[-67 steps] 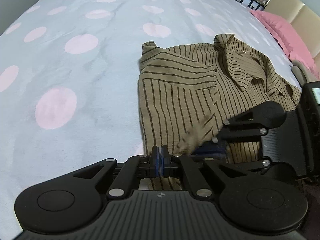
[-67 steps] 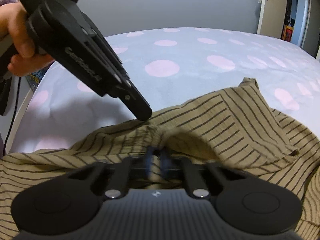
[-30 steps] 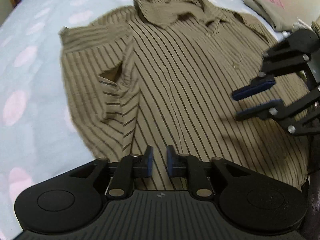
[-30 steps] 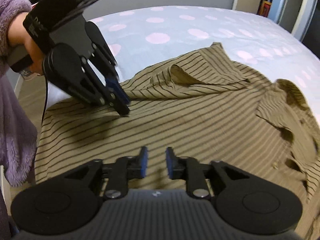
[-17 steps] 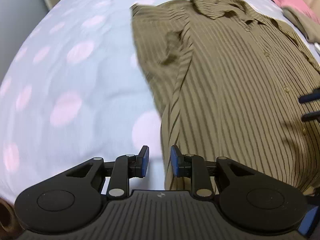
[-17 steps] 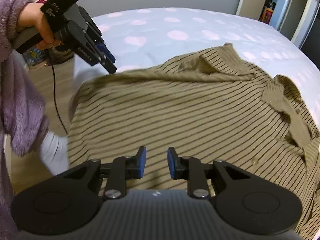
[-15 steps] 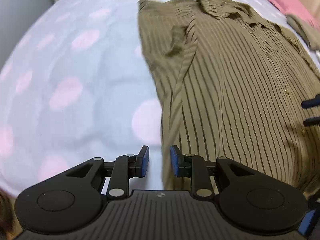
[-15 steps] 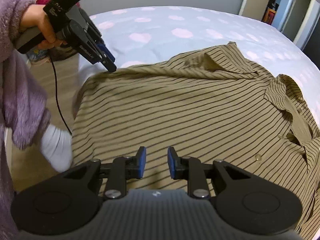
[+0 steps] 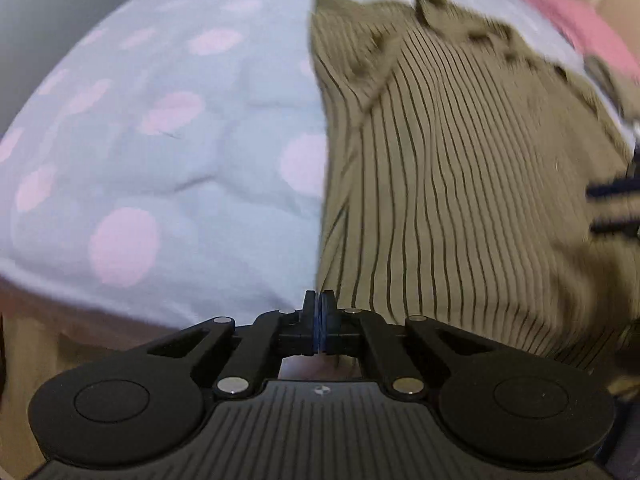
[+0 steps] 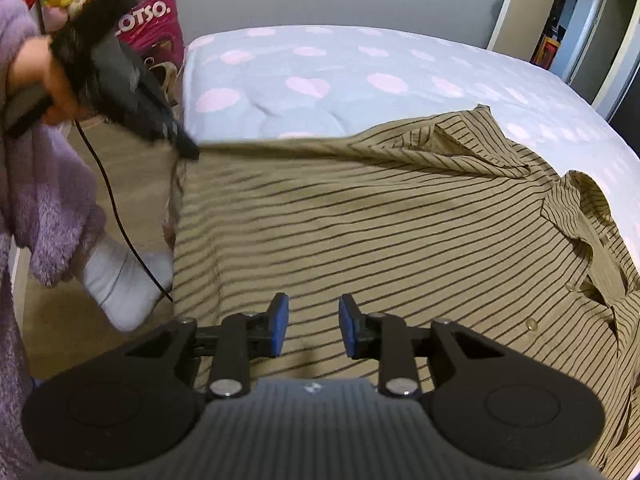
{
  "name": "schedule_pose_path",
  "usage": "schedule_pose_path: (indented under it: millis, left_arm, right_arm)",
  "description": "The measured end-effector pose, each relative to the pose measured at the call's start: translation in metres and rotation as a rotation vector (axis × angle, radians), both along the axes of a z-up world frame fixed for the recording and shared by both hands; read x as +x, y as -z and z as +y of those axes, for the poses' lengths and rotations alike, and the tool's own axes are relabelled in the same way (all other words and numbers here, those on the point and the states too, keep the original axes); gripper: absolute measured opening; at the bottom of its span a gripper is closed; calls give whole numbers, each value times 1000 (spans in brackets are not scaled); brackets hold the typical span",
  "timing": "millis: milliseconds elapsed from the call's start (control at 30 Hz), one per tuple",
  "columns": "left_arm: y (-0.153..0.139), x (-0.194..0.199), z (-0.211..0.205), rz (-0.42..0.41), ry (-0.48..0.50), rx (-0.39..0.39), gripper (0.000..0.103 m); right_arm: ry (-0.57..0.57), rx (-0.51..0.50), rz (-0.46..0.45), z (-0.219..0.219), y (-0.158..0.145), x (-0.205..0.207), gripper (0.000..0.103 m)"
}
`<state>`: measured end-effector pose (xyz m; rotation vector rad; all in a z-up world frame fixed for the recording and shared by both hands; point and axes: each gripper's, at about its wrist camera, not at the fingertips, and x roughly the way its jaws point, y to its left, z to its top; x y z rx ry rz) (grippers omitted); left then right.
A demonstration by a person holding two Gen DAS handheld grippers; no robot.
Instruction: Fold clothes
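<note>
A tan shirt with dark stripes [image 10: 380, 216] lies spread on the bed, collar to the right; it also shows in the left wrist view [image 9: 460, 168]. My left gripper [image 9: 319, 312] is shut on the shirt's bottom hem corner at the bed's edge; in the right wrist view it [image 10: 188, 150] pinches that corner and holds it taut. My right gripper [image 10: 312, 322] is open and empty, hovering just above the shirt's lower front. Its fingertips [image 9: 612, 190] show blurred at the right of the left wrist view.
The bed has a pale blue cover with pink dots [image 10: 320, 80]. A pink pillow [image 9: 580, 28] lies at the head. The floor [image 10: 132, 176] and a pink bag [image 10: 148, 28] are left of the bed. A door [image 10: 520, 4] stands behind.
My left gripper has closed on the shirt's hem corner at the bed edge and pulled it taut. My right gripper stays open over the shirt, slightly lower.
</note>
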<state>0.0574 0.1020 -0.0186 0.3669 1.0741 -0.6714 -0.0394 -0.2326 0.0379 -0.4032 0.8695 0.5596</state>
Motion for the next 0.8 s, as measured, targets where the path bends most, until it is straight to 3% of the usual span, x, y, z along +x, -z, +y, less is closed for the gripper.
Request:
schedule_pose_path:
  millis: [100, 167, 233, 300, 533, 600, 733, 800]
  left_arm:
    - [1, -1, 1, 1, -10, 44, 1]
    - [7, -1, 2, 30, -9, 57, 11]
    - [15, -4, 2, 59, 14, 75, 38]
    - [21, -12, 3, 74, 45, 99, 42]
    - [57, -23, -4, 99, 143, 183, 42]
    - [59, -22, -5, 93, 144, 162, 40]
    - [57, -17, -1, 119, 123, 126, 5]
    - [51, -15, 6, 147, 113, 112, 2]
  right_arm:
    - [12, -13, 4, -2, 3, 0, 32]
    - [23, -14, 4, -4, 3, -1, 33]
    - [28, -11, 1, -5, 2, -2, 34]
    - [28, -9, 0, -5, 2, -3, 34]
    - [15, -11, 10, -1, 6, 1, 35]
    - [9, -9, 12, 0, 7, 1, 36]
    - [5, -16, 14, 2, 8, 1, 36]
    - [8, -15, 12, 1, 8, 0, 36]
